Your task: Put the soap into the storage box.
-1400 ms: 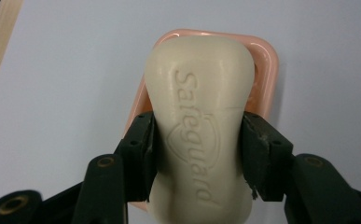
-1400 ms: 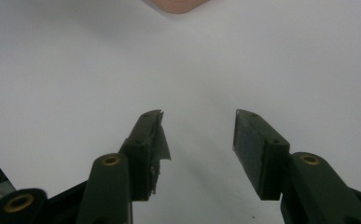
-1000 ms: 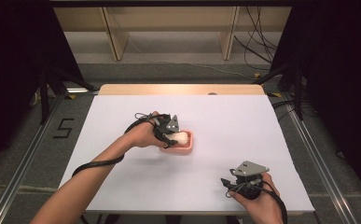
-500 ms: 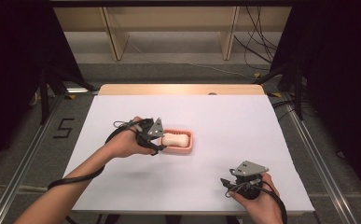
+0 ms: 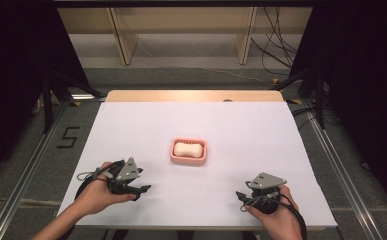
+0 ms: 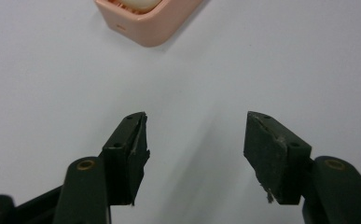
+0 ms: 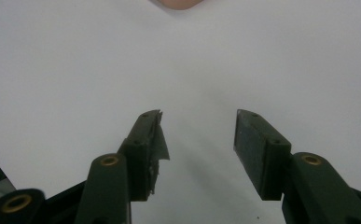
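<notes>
Soap (image 5: 188, 149) fills the pink dish (image 5: 189, 161) in high view.

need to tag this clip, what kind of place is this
Probably a lab or recording studio, not a home: a white-covered table on a metal rail frame, black curtains at both sides, loose cables on the floor, and a pink soap dish staged alone at the centre.
</notes>
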Action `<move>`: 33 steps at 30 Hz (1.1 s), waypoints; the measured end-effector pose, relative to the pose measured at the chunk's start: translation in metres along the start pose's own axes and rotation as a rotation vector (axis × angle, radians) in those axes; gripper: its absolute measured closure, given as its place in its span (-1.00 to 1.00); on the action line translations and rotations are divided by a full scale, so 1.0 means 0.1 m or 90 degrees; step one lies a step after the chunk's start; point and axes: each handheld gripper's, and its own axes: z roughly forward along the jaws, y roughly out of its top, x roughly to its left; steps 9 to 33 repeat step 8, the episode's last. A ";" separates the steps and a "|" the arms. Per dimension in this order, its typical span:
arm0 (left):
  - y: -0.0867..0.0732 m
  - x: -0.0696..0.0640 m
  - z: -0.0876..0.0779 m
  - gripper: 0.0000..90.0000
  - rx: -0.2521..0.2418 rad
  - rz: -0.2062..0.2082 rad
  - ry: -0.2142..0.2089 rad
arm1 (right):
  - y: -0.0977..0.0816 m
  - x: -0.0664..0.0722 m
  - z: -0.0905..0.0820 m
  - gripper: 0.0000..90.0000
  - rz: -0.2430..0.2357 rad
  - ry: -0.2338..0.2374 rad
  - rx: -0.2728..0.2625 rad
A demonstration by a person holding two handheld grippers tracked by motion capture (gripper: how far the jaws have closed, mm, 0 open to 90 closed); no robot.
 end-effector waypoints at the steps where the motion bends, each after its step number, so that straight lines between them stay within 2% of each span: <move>1: 0.00 0.00 0.00 -0.13 0.000 0.000 0.000 | 0.00 0.01 0.00 0.14 0.009 0.001 0.002; 2: -0.10 -0.04 -0.05 -0.14 -0.013 -0.014 0.020 | 0.00 0.01 0.00 0.14 0.010 0.001 0.004; 3: -0.14 -0.07 -0.07 -0.14 -0.010 -0.016 0.028 | 0.00 0.01 0.00 0.14 0.007 0.002 0.007; 4: -0.18 -0.10 -0.09 -0.15 -0.008 -0.019 0.029 | 0.00 0.01 0.00 0.13 0.007 0.002 0.007; 5: -0.20 -0.12 -0.13 -0.16 0.007 -0.004 0.023 | 0.00 0.00 0.01 0.13 -0.004 0.003 0.001; 6: -0.23 -0.14 -0.15 -0.16 0.005 -0.006 0.024 | 0.00 0.01 0.01 0.13 -0.003 0.003 0.000; 7: -0.26 -0.17 -0.17 -0.17 -0.011 -0.023 0.030 | 0.00 0.02 0.00 0.13 0.007 0.006 0.008; 33: -0.26 -0.17 -0.17 -0.17 -0.011 -0.023 0.030 | 0.00 0.02 0.00 0.13 0.007 0.006 0.008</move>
